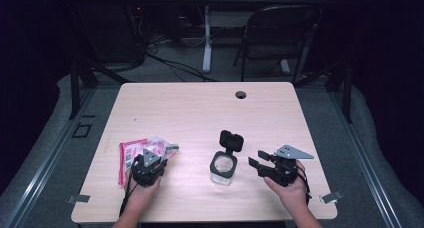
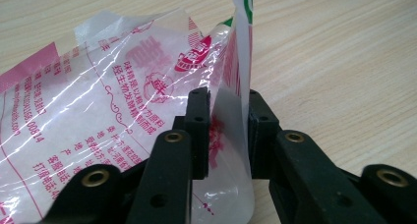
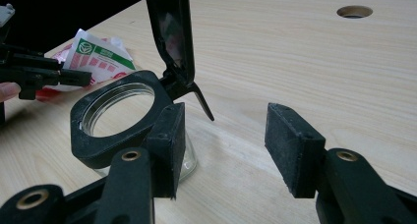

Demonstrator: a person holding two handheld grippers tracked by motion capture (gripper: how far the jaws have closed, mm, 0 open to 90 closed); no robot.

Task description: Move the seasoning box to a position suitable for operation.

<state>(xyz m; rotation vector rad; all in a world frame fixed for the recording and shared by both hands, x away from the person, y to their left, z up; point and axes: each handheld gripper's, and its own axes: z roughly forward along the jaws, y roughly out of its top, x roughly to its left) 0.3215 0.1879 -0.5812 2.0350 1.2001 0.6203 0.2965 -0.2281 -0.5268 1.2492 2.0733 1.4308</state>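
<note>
A clear plastic packet printed in red lies at the table's front left. My left gripper is at its right end; an upright fold of the film stands in the narrow gap between the pads, which do not visibly press it. A small glass jar with a black collar stands front centre, its hinged black lid flipped up. My right gripper rests just right of the jar, open, nothing between its pads. The packet also lies beyond the jar.
The wooden table has a cable hole near its far edge. A folding chair and a desk leg stand on the floor beyond it.
</note>
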